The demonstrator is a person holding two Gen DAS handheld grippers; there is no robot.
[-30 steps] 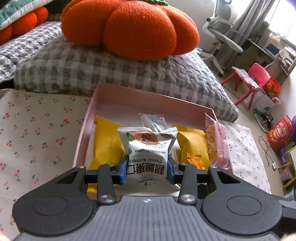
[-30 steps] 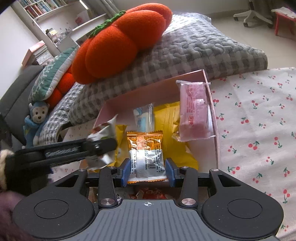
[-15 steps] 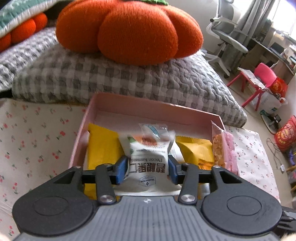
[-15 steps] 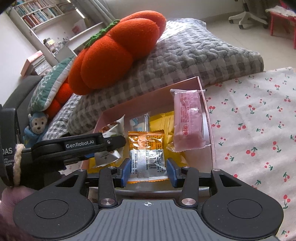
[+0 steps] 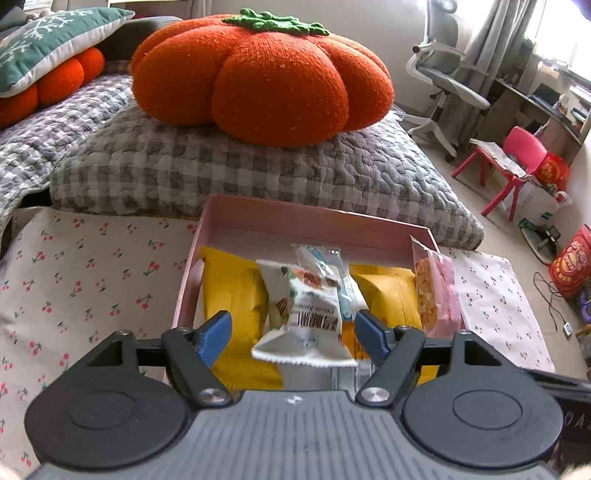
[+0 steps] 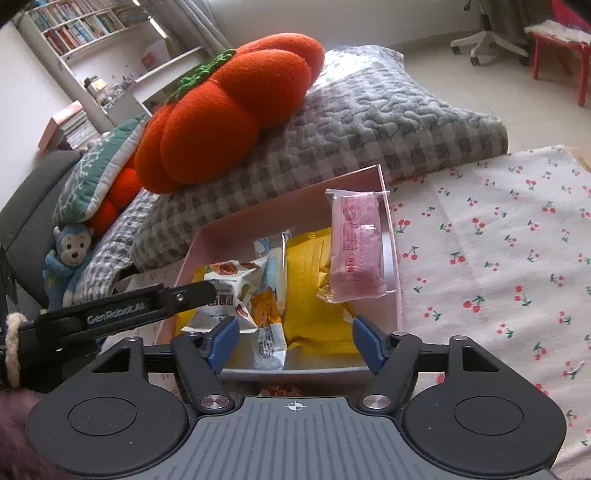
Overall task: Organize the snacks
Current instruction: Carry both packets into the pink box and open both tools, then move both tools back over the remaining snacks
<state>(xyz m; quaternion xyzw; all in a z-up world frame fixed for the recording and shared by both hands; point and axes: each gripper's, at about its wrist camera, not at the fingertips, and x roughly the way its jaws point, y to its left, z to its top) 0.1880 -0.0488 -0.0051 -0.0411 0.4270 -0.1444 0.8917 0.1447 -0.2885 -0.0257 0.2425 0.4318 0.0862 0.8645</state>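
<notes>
Overall: two grippers over one pink box of snacks, on a cherry-print cloth.
Cloth (image 5: 92,273): cream fabric with small red cherries, lying flat around the box.
Box (image 5: 314,218): one, shallow and rectangular, with thin pink walls and an open top.
Snack count: six packets in the box, seen across both views.
Yellow packets (image 5: 232,295): two, matte and crimped; one lies at the left, one toward the right.
Pecan packet (image 5: 306,317): one, white and crinkled, loose between the left gripper's blue pads, neither pad pressing on it.
Clear packet (image 5: 321,266): one, slim and see-through, with a blue print, behind the pecan packet.
Pink packet (image 6: 356,243): one, glossy, leaning on the right wall of the box.
Orange packet (image 6: 267,328): one, foil with a silver back, lying loose in the box between the right gripper's pads.
Left gripper (image 5: 293,330): jaws wide, having just been opening.
Right gripper (image 6: 291,343): jaws wide, having just been opening.
Pumpkin cushion (image 5: 262,74): one, knitted, orange, lobed, on a grey checked quilt (image 5: 258,170).
Right view only: bookshelf (image 6: 85,33), blue monkey toy (image 6: 68,262), the left gripper from the side.
Left view only: office chair (image 5: 443,70), pink child's chair (image 5: 513,155).
</notes>
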